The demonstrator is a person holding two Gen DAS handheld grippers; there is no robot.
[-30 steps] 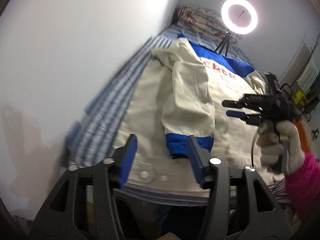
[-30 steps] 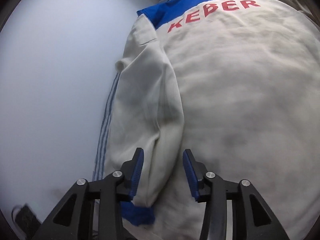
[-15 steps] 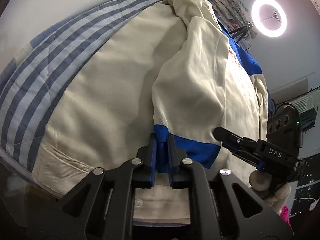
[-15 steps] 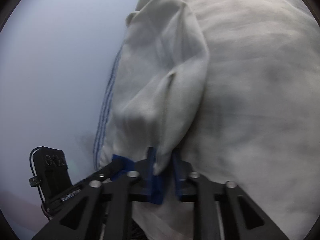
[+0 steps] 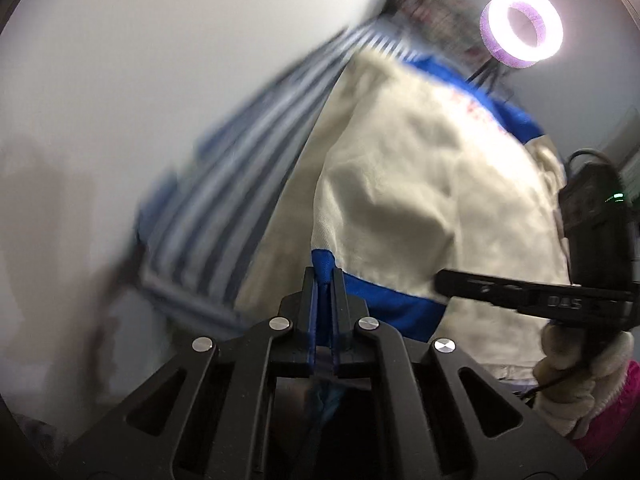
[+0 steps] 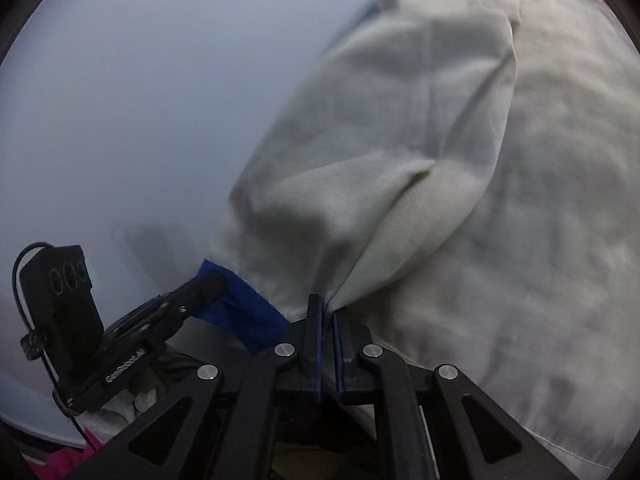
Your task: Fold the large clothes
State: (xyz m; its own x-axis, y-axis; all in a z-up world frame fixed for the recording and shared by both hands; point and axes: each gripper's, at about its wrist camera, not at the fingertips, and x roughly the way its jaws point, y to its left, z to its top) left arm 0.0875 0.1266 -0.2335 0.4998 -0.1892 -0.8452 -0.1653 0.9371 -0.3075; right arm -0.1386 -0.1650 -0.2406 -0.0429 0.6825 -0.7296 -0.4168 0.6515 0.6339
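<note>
Pinching the cream cotton sleeve (image 6: pixel 360 184) at its blue cuff (image 5: pixel 384 300), the left hand-held gripper (image 5: pixel 325 280) and right hand-held gripper (image 6: pixel 326 308) are both clamping it, apparently readying a fold across the jacket

Cream jacket (image 5: pixel 420 184) with blue cuff (image 5: pixel 384 304) just beyond black fingers (image 5: pixel 339 280), red letters far ahead; blue-and-white striped sheet (image 5: pixel 240 200) to their left; pink sleeve (image 5: pixel 608 416) right.

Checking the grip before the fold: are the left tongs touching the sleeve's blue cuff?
Touching. The left wrist view shows the left tongs pinching the blue cuff.
</note>
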